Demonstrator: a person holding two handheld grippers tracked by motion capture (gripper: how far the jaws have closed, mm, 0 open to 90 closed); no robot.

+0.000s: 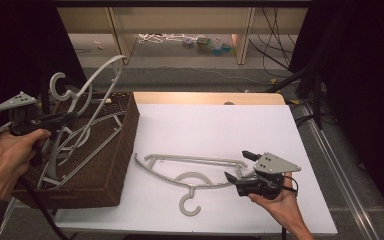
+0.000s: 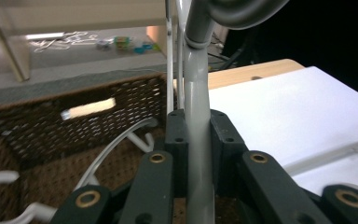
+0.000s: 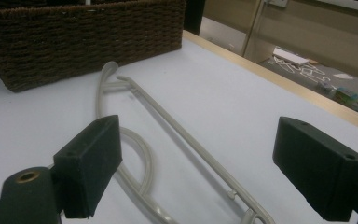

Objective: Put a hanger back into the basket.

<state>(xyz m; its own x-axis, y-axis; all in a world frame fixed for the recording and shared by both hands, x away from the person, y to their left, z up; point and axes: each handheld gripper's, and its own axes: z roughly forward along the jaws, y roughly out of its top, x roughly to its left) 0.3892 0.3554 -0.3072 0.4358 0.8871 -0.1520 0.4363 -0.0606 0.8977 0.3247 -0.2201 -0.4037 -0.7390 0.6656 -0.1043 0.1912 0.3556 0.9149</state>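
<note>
High view: the left gripper (image 1: 55, 120) is hovering over the dark brown woven wicker basket (image 1: 125, 130) at the table's left edge and is clamping a pale grey plastic clothes hanger (image 1: 97, 75), which is standing tilted with one end rising above the basket rim. More grey hangers are lying inside the basket. A second grey plastic hanger (image 1: 190, 172) is lying flat on the white tabletop (image 1: 215, 125), hook toward the near edge, just beside the basket. The right gripper (image 1: 237, 167) is resting near that hanger's right end, its jaws standing apart; contact with the hanger is hard to judge from here.

Left gripper view: the black jaws are pressing on the held hanger's grey bar (image 2: 198, 116) from both sides, with the basket interior below.

Right gripper view: the jaws are gaping wide with nothing between the pads (image 3: 93, 158); the flat hanger (image 3: 168, 116) is lying on the table ahead, the basket wall (image 3: 84, 37) beyond.
</note>
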